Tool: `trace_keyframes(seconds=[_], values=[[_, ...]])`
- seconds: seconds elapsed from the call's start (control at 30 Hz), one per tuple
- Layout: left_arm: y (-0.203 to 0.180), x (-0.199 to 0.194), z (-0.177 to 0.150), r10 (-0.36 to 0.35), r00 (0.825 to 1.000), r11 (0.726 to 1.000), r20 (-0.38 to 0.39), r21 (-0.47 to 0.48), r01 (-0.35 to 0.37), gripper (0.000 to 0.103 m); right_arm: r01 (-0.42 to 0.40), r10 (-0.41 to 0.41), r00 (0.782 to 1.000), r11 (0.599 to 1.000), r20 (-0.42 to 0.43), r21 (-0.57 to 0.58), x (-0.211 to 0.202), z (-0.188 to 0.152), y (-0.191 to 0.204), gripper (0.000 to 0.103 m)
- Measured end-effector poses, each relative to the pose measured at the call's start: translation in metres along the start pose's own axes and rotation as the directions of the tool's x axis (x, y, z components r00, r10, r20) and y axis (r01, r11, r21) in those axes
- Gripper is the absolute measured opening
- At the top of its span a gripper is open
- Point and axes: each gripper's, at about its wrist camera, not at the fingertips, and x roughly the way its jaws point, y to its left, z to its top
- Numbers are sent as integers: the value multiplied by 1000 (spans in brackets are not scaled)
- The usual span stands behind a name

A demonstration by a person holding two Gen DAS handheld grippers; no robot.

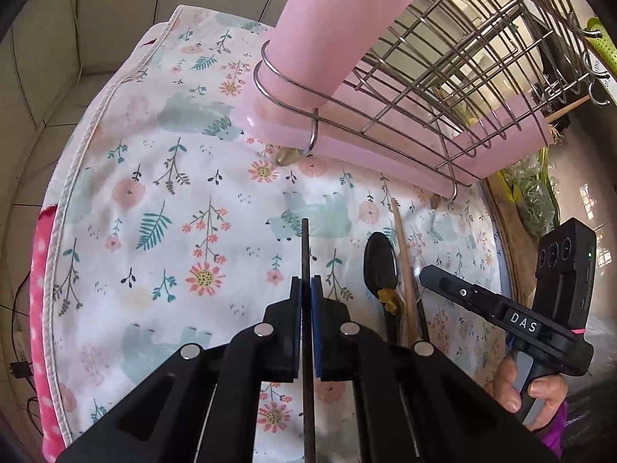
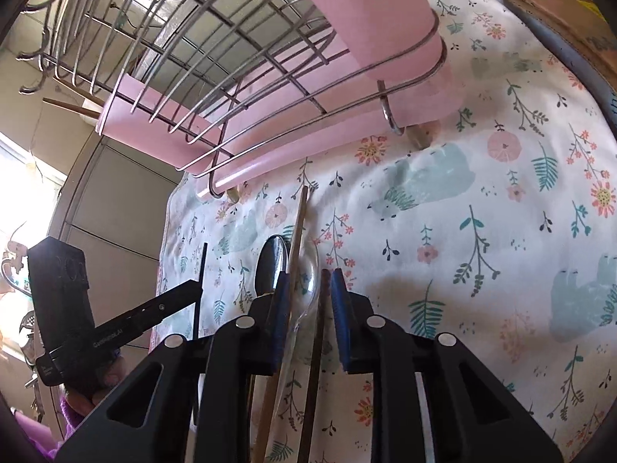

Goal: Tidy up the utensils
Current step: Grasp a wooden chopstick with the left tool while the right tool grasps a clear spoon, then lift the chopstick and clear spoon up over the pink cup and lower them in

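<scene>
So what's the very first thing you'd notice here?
The big pink tray with the metal wire rack on it, at the far side of the flowery cloth. Next, the left tool pinching a thin black stick above the cloth, while the right tool sits open over a black spoon, a clear spoon and chopsticks.

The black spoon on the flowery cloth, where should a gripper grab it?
Grab the black spoon by its thin handle, not the wide bowl. Come from above, pads either side. The wooden chopstick lies close beside it, so slip one finger carefully between them.
</scene>
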Motion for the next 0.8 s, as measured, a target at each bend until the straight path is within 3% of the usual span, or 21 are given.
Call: trace_keyframes(seconds=[0.1, 0.47, 0.6, 0.8], values=[[3, 8, 1, 4, 1000, 1000, -29, -1, -4, 4, 8, -8, 1000, 1000, -12, 5, 10, 1, -1, 5], [-10, 32, 8, 43, 994, 997, -97, 63, -37, 6, 48, -47, 992, 999, 116, -5, -34, -2, -8, 4], [-15, 32, 11, 67, 994, 995, -91, 86, -60, 5, 63, -57, 983, 998, 174, -29, -53, -3, -3, 4], [-15, 11, 3, 35, 999, 997, -31, 63, -33, 4, 59, -42, 968, 996, 249, -62, -78, -7, 5, 4]])
